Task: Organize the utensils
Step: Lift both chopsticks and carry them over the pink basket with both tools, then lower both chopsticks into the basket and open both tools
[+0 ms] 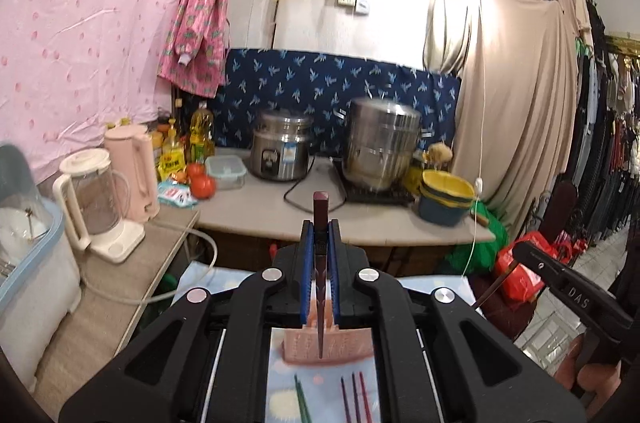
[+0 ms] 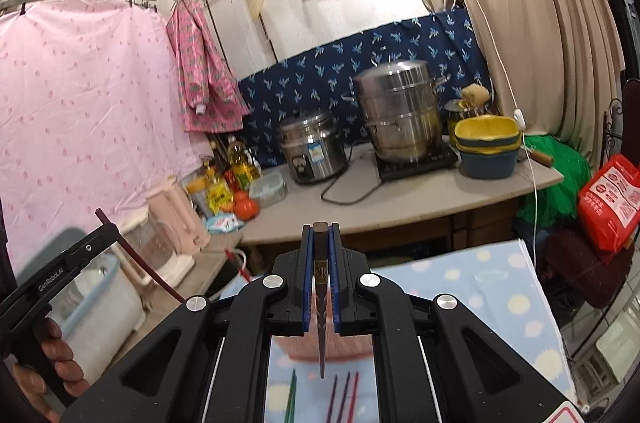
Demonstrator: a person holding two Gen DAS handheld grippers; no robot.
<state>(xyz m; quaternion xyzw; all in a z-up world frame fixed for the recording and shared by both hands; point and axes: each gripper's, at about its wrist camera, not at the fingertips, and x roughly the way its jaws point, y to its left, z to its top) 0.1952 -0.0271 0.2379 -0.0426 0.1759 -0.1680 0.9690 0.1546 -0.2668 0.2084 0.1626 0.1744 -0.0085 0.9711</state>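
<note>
I have each hand-held gripper, left (image 1: 320, 227) and right (image 2: 320, 229), clamped on one dark chopstick (image 1: 321, 263) above the pink holder (image 1: 328, 345).

Each black tool (image 1: 320, 227) has blue pads (image 1: 306, 263) and silver screws (image 1: 272, 275).

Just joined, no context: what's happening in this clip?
A person holds a gripper in each hand, sorting chopsticks. The left gripper is shut on a dark red chopstick; the right gripper is shut on a brown chopstick. Both are up over the blue spotted cloth. Below sit a pink holder and more loose chopsticks, one green.
</note>
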